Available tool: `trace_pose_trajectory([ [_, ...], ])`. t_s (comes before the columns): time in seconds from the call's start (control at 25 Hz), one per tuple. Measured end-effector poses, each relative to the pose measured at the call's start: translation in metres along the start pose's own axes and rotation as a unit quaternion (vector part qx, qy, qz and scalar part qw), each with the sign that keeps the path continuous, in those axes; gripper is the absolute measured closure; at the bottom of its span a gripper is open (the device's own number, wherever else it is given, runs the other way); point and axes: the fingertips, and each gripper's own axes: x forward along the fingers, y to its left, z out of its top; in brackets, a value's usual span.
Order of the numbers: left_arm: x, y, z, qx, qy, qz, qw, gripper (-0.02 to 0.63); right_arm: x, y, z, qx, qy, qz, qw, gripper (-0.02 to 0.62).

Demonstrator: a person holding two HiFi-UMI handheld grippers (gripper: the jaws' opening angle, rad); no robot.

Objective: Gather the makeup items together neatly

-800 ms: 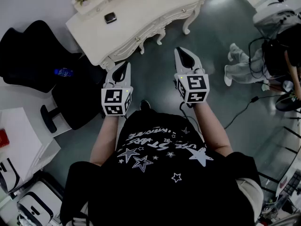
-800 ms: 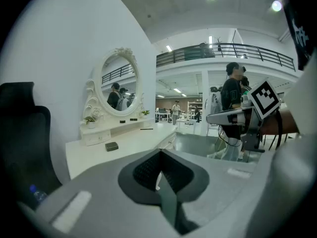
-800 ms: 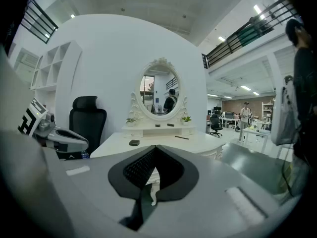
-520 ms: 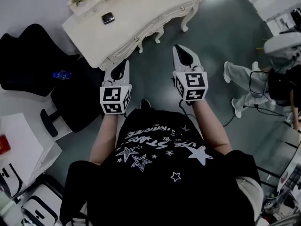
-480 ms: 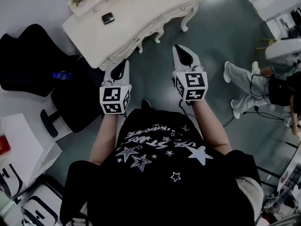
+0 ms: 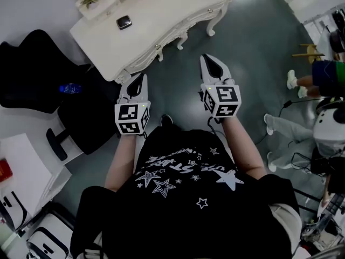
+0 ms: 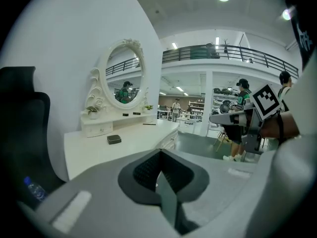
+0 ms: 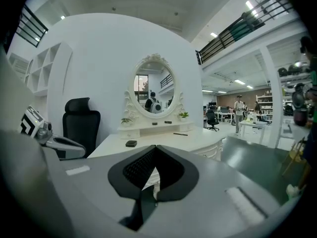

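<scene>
Far left: black office chair (image 6: 32, 63) with a blue bottle (image 6: 70, 88) lying on it. Left claw (image 6: 141, 75) is held in the air in front of the person's torso, pointing toward the front edge of the white dressing surface (image 6: 172, 9) and tilted slightly downward. In the left gripper view its jaws meet at the tips, with nothing between them. On the surface, well apart from both claws, one small dark compact (image 6: 124, 21) lies flat on the open top. Behind it, an oval mirror (image 8: 154, 93) stands on a low drawer shelf. The shelf carries two small potted plants (image 8: 127, 120) and a few small dark items (image 8: 154, 123) too small to identify. A slim dark stick (image 8: 181, 133) lies on the top toward the right. Right claw (image 6: 206, 56) is level with the left one, over the grey-green floor (image 6: 253, 47) just beside the surface's carved leg (image 6: 215, 23). Its jaws are pressed together and empty. Far right: legs of other people (image 6: 302, 80) standing on the floor.
</scene>
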Motion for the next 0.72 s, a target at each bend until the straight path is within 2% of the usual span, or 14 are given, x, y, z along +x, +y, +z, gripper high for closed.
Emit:
trace_pose_trajectory([
  [0.12,0.004,0.004,0.001,0.007,-0.004,-0.009,0.9999,0.605,0.004,0.003,0.0,0.009,0.0,0.006,1.0,0.55],
  [0.24,0.009,0.012,0.003,0.006,-0.007,-0.006,0.9999,0.604,0.011,0.006,0.001,0.017,0.005,0.018,1.0,0.395],
  [0.48,0.015,0.033,0.002,-0.012,-0.001,0.017,0.9998,0.604,0.033,0.004,-0.002,0.04,0.031,0.036,0.998,0.211],
  [0.72,0.031,0.054,0.009,-0.017,0.005,0.052,0.9985,0.604,0.079,0.001,-0.001,0.043,0.048,0.067,0.996,0.17],
])
